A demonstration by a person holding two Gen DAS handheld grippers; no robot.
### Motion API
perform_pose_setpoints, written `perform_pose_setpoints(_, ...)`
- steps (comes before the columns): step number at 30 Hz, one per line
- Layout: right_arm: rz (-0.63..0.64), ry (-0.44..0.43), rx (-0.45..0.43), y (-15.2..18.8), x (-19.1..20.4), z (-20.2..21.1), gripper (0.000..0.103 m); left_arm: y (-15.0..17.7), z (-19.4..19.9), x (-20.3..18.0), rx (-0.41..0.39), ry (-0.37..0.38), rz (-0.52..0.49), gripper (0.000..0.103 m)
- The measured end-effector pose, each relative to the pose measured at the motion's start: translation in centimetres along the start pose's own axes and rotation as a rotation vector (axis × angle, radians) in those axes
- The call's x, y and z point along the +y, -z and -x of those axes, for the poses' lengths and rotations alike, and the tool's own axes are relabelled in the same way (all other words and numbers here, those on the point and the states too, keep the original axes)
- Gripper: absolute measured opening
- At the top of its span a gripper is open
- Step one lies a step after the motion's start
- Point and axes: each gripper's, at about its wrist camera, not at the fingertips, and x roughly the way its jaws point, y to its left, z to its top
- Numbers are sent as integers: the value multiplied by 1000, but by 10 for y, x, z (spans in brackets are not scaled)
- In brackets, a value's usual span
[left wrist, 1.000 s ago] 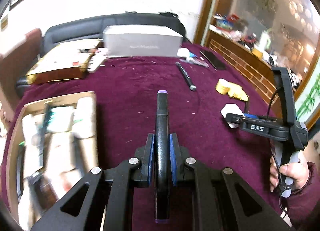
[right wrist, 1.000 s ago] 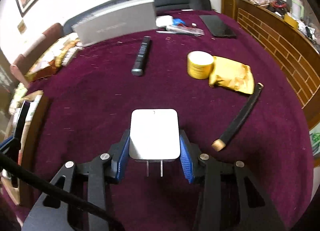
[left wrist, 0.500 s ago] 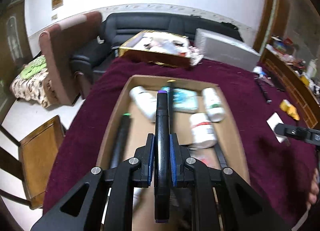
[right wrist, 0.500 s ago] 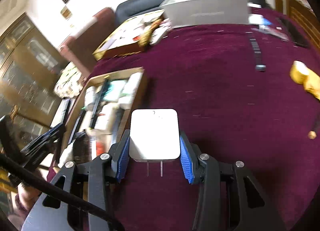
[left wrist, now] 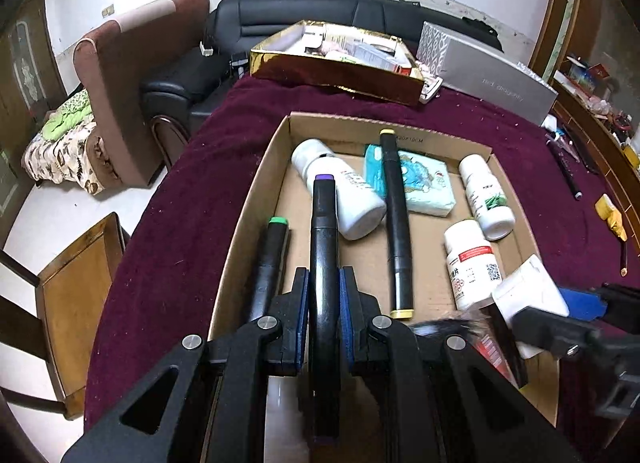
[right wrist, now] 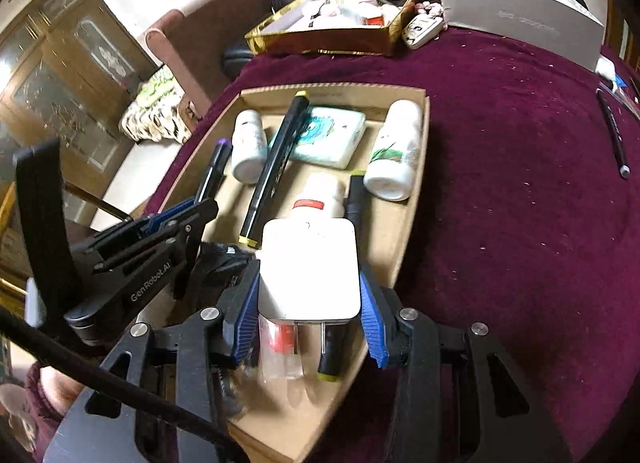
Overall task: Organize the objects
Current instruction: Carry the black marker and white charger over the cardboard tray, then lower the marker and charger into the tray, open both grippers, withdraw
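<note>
My left gripper is shut on a black marker with a purple cap and holds it over the cardboard tray. My right gripper is shut on a white plug adapter, also over the tray; it shows in the left wrist view. In the tray lie white bottles, a yellow-capped marker, a green-capped marker and a tissue pack.
A gold box and a grey box stand at the back of the maroon table. A pen and yellow items lie to the right. A chair stands left of the table.
Both grippers have swung left from the open tabletop to above the cardboard tray, each still holding its object. They have come lower and closer to the tray's contents.
</note>
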Motion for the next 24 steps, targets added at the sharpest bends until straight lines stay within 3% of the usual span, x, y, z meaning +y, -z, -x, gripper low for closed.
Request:
perform_pose_setpoints(5,4,20,18,-1,4,-11,44,1,-3,5,26,12,19,12)
perform_pose_setpoints(15,81,94,-4,-1,23,-14,45,4,12,11,-6,45,71,14)
perform_pose_setpoints(18,124,138,-44,4,31,-5,49,6,24,13,-23,53,84,22)
perform_pose_setpoints(20,147,147,-66,5,36,2,55,8,33,14,-42,55,101,35)
perform_pose_setpoints(24,199,168,-136,11,49,23,60,11,50,15,-74,55,124,39)
